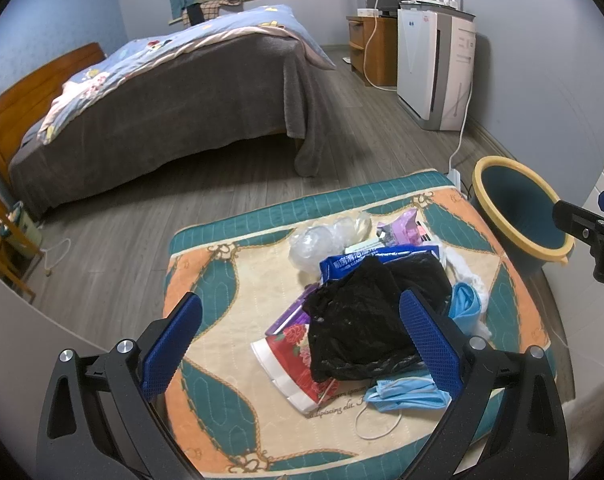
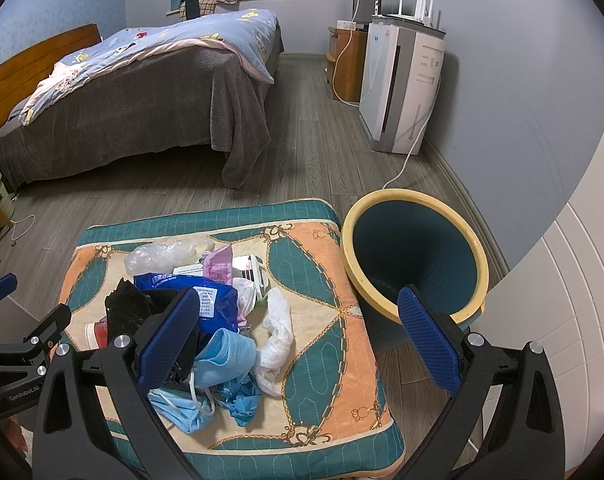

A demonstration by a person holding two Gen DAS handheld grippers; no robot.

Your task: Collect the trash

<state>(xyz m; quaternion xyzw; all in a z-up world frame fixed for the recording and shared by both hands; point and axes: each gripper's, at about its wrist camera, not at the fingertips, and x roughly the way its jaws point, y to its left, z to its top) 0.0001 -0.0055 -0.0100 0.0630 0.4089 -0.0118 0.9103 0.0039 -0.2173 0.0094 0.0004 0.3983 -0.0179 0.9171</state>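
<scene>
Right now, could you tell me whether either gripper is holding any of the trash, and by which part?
Nothing is held. The left gripper and the right gripper are both open above the cushion, their pads apart and clamping nothing.

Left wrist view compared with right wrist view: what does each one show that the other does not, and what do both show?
Only the left wrist view shows the red flowered pack almost whole. Only the right wrist view shows the crumpled white plastic bag clearly and the depth of the bin. Both show the patterned cushion, the black bag, blue masks, the bed, and both open tools, left and right.
</scene>
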